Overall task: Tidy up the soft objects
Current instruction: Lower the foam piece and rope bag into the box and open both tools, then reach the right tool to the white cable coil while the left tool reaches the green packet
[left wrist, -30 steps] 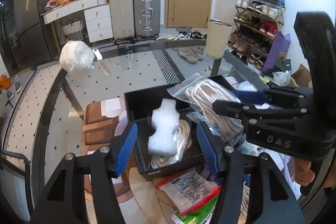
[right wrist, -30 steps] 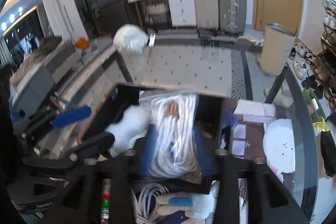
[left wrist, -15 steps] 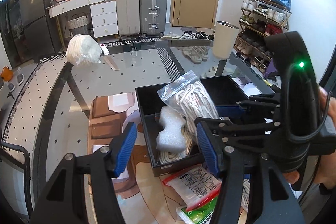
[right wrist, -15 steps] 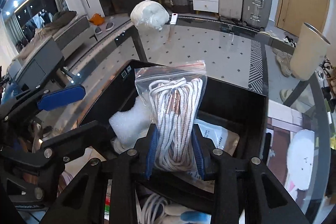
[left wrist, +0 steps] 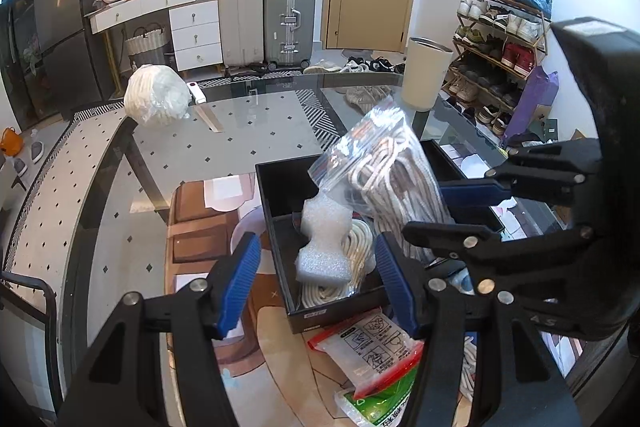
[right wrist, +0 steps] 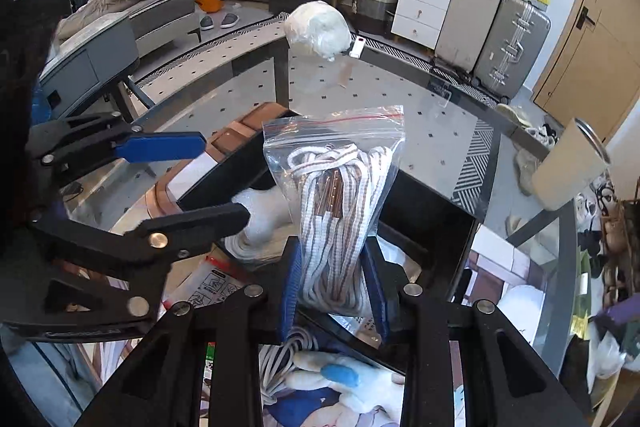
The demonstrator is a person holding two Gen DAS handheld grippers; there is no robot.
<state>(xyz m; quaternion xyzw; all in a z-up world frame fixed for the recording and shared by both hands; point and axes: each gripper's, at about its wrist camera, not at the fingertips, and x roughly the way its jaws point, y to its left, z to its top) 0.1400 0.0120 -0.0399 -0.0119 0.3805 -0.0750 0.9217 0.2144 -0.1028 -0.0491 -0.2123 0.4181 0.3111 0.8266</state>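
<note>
L gripper (left wrist: 318, 277): blue pads spread wide, nothing between them, hovering low at the near edge of the black box (left wrist: 280, 199). Box sits on the glass table (left wrist: 248, 143), open top, long axis running roughly away from the L cam. Inside, on the L side: white foam block (left wrist: 324, 243) standing tilted, w/ a coil of white rope (left wrist: 356, 251) beside and under it, touching.

Just R of the foam: zip bag of striped cord (left wrist: 394, 183), held up over the box's R half. Long axis near upright, leaning; red zip edge points up and away, cord bundle end points down into the R gripper (right wrist: 334, 285). In the R wrist view the pads are narrow, pinching the bag's lower end from both sides; the upper part of the bag stands free above them.

Room: far half of table is mostly bare glass, only a white wrapped bundle (left wrist: 158, 101) at the far L edge, well apart from the box. Near edge crowded: printed red-edged pouch (left wrist: 368, 351) touching the box's front wall, green pack under it. R wrist view shows a white plush w/ blue patch (right wrist: 340, 375) and white cable just below the R gripper. Grippers close to each other, L one's finger crossing the R cam's L side.
</note>
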